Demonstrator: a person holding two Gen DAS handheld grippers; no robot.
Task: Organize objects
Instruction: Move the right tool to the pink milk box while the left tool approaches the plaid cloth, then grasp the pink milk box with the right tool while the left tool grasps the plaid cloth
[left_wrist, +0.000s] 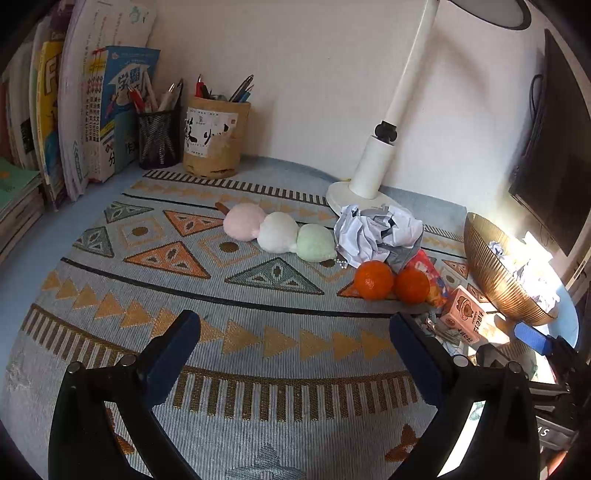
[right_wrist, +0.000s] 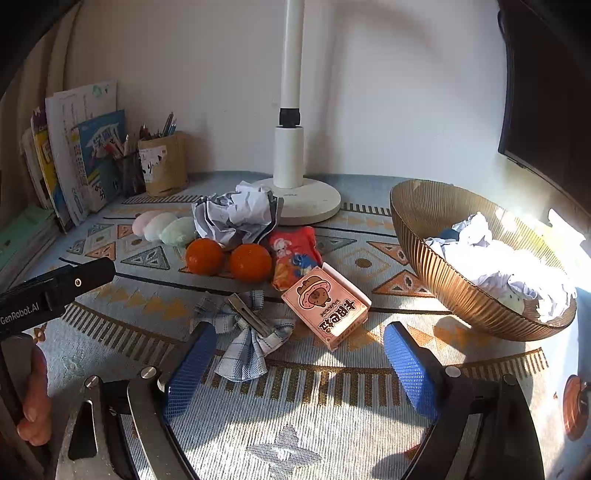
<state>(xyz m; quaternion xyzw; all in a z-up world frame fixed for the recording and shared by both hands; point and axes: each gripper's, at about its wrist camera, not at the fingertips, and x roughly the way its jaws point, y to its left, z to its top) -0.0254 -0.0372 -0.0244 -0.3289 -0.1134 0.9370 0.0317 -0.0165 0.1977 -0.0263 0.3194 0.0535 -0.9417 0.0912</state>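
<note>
My left gripper (left_wrist: 295, 334) stands open over bare patterned cloth with nothing between its fingers. Ahead of it lie a pink, white and green plush skewer (left_wrist: 279, 232), a crumpled paper ball (left_wrist: 376, 236) and two oranges (left_wrist: 373, 279). My right gripper (right_wrist: 299, 354) is open too. A checked cloth bow with a metal clip (right_wrist: 247, 332) lies just in front of its left finger, untouched. A pink carton (right_wrist: 327, 306) lies beyond the fingers, with a red snack packet (right_wrist: 293, 254) and the oranges (right_wrist: 250, 262) behind it.
A ribbed gold bowl (right_wrist: 461, 280) holding crumpled paper stands at the right. A white lamp base (right_wrist: 295, 199) sits at the back, with pen holders (left_wrist: 214, 144) and upright books (left_wrist: 74, 110) at back left. A dark screen (left_wrist: 554, 147) hangs at the right. A hand (right_wrist: 35, 406) shows at the left edge.
</note>
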